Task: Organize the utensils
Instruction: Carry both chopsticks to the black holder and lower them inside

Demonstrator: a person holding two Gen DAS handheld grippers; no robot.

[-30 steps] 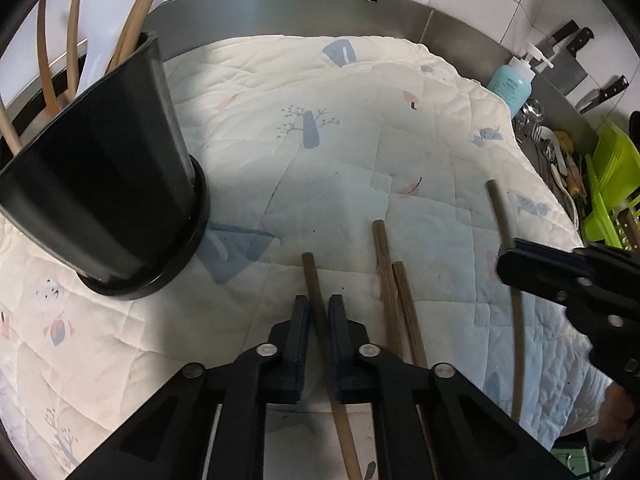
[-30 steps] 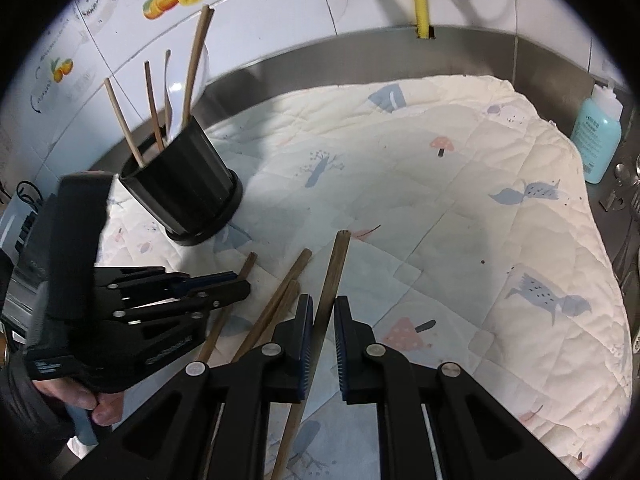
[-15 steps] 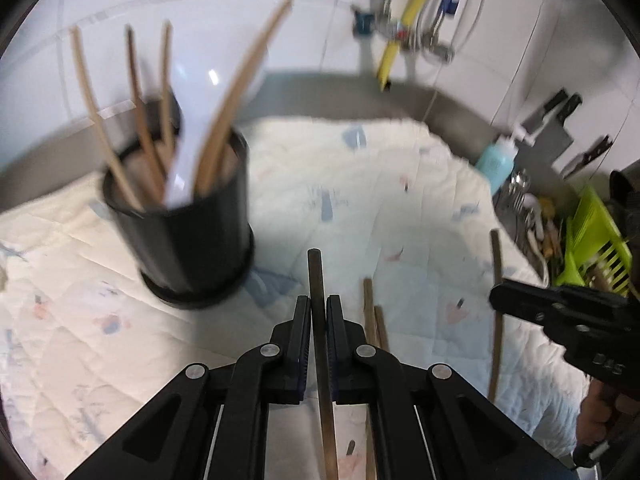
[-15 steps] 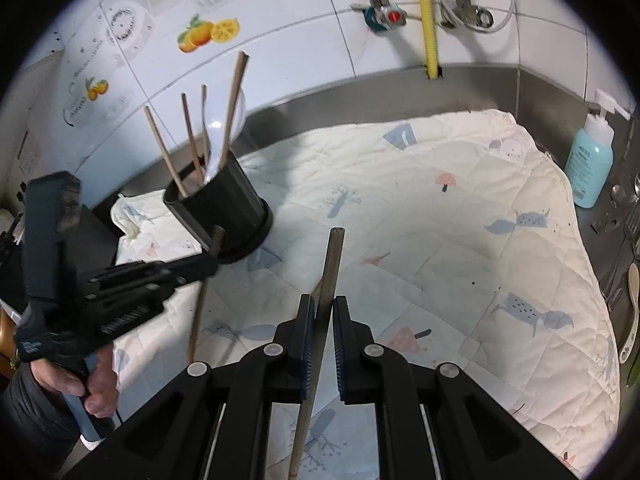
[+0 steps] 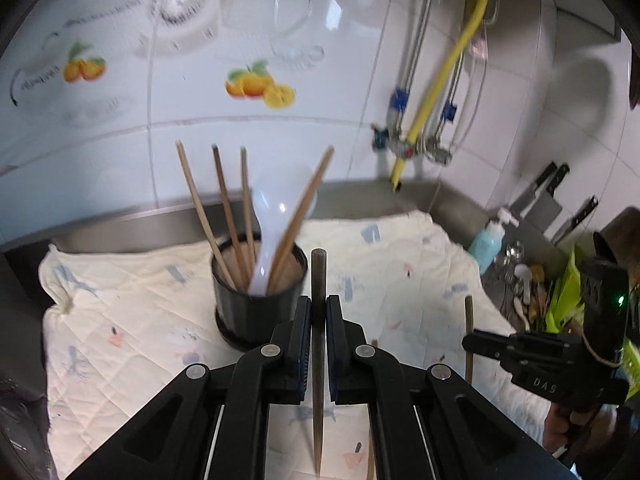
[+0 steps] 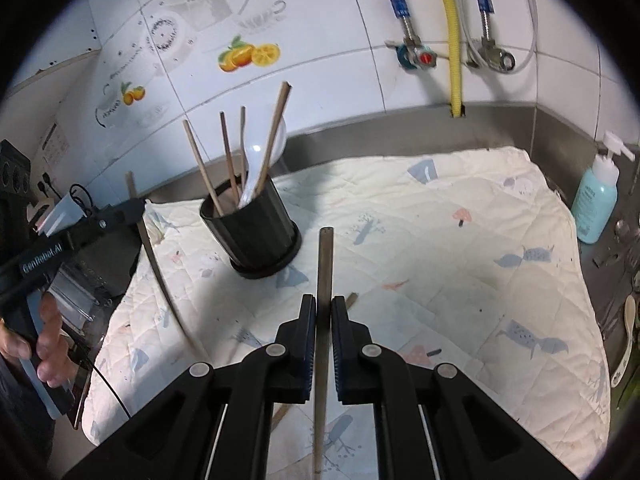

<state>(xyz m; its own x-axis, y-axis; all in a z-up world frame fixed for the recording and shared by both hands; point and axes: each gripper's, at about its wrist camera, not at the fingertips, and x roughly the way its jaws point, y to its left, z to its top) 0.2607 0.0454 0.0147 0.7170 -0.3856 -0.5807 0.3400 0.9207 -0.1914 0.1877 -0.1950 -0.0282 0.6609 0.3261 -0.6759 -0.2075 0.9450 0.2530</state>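
Observation:
A black utensil holder (image 5: 256, 304) stands on the quilted cloth (image 5: 120, 320) with several chopsticks and a white spoon (image 5: 276, 216) in it; it also shows in the right wrist view (image 6: 256, 236). My left gripper (image 5: 318, 312) is shut on a dark chopstick (image 5: 318, 280), held above the cloth just right of the holder. My right gripper (image 6: 323, 312) is shut on another chopstick (image 6: 325, 264), lifted off the cloth. The right gripper shows in the left view (image 5: 472, 344), the left gripper in the right view (image 6: 138, 206). Two chopsticks (image 6: 352, 300) lie on the cloth under the grippers.
A blue soap bottle (image 6: 596, 200) stands at the cloth's right edge. Knives (image 5: 540, 192) hang on the wall, and a green rack (image 5: 564, 304) with cutlery sits to the right. A steel backsplash (image 6: 400, 128) and pipes (image 6: 452, 40) run behind.
Both grippers have lifted their chopsticks off the cloth and tilted up, so the wall and the holder's top now show. The holder looks farther away.

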